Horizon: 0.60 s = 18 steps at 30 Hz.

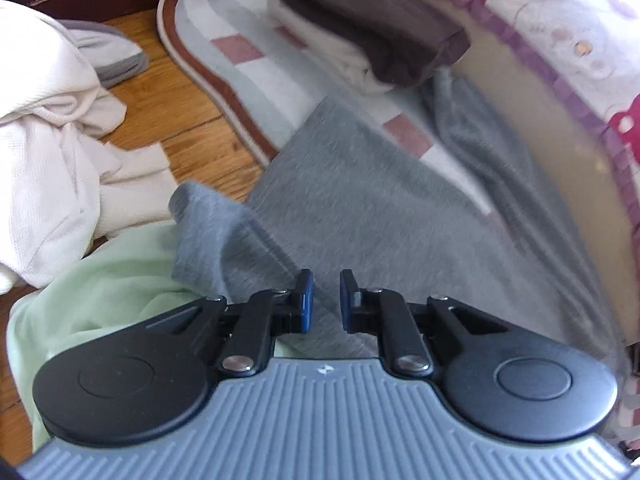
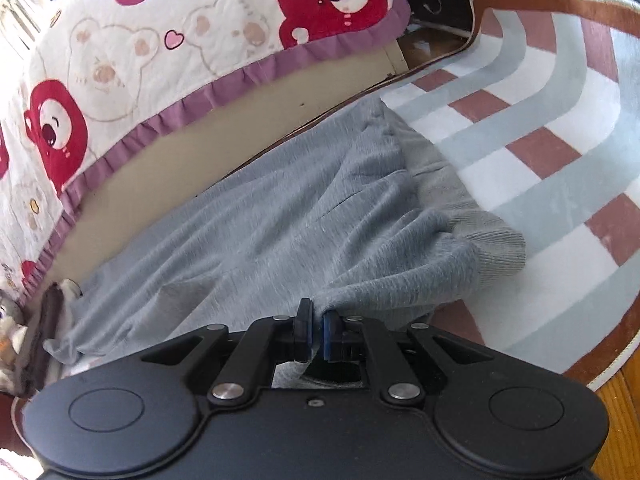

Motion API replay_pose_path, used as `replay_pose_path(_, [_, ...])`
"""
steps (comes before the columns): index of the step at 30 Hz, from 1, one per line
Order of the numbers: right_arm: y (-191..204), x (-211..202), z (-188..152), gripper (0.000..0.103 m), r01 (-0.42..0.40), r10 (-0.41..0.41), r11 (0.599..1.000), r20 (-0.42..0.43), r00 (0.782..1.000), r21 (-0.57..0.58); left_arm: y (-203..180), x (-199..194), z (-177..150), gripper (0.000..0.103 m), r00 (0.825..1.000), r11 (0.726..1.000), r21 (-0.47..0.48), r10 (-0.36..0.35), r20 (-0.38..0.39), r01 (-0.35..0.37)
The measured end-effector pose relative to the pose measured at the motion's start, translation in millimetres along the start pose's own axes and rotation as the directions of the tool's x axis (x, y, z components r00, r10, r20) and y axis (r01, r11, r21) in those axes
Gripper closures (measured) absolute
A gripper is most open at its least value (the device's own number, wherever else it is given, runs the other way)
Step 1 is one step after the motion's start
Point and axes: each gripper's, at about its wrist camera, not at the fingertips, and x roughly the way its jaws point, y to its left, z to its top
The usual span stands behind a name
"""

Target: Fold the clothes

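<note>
While I watched both wrist views, the grey sweatpants (image 2: 280, 216) lay spread on the striped rug (image 2: 560, 168), alongside the bed skirt (image 2: 192, 104), their long axis running along the bed's edge. My right hand-held gripper (image 2: 316, 330) was pressed together on a bunch of the grey fabric close to a ribbed cuff (image 2: 496, 248), which sat just to its right. My left hand-held gripper (image 1: 326, 302) stood spread, with nothing between its pads, hovering over the grey cloth (image 1: 360, 200), which stretched forward and away from it. A pale green garment (image 1: 100, 280) and a white one (image 1: 48, 128) lay heaped to its left, and a dark brown piece on a white one (image 1: 372, 28) sat further off on the rug. I judged the right one nearer the cuff end, so any fold would carry that end along the garment's length; how far the folding had got, I could not tell.
</note>
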Motion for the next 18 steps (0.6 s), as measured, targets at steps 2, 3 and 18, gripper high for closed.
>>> replay_pose_path(2, [-1.3, 0.5, -1.1, 0.096, 0.000, 0.000, 1.000, -0.005, 1.000, -0.008, 0.0, 4.5, 0.2, 0.071, 1.000, 1.000, -0.007, 0.007, -0.012, -0.007])
replay_pose_path(3, [-2.3, 0.5, -2.9, 0.096, -0.002, 0.002, 1.000, -0.005, 1.000, -0.010, 0.0, 6.7, 0.3, 0.066, 1.000, 1.000, -0.010, 0.010, -0.018, -0.011])
replay_pose_path(18, [-21.0, 23.2, -12.1, 0.047, -0.074, 0.079, 0.996, -0.100, 0.992, 0.060, -54.3, 34.0, -9.4, 0.091, 0.969, 0.915, 0.323, 0.208, 0.134, -0.241])
